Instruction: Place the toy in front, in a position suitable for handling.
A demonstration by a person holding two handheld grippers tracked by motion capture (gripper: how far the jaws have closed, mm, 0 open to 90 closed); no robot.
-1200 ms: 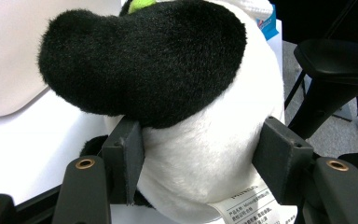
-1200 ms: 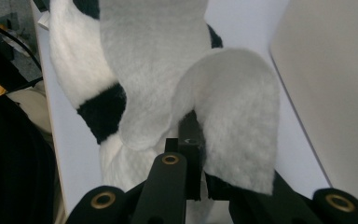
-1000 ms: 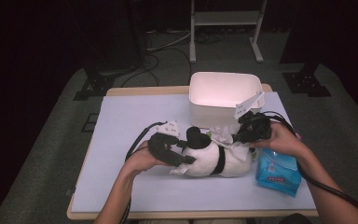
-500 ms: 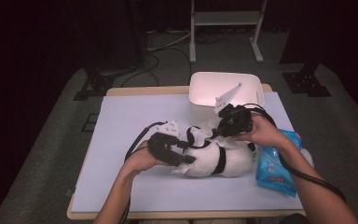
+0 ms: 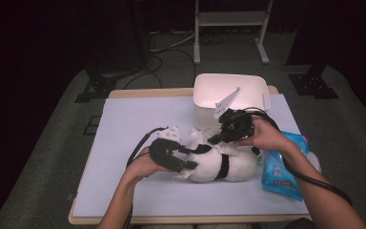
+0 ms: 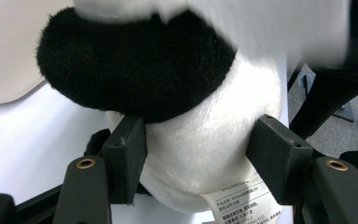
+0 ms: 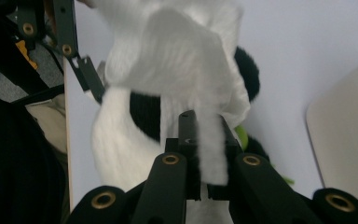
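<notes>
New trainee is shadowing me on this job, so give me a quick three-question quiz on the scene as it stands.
1. True or false: the left gripper has its jaws around the panda.
2. What does the right gripper pinch? A) wipe B) bin rim C) cable
3. Which side of the panda does the blue wipe pack lie on, the person's left or right?

Key:
1. True; the jaws straddle its white body.
2. A, the wipe, held over the panda.
3. Right; the white bin stands behind.

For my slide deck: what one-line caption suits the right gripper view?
Right gripper pinches a white wet wipe over a black-and-white plush panda toy.
</notes>
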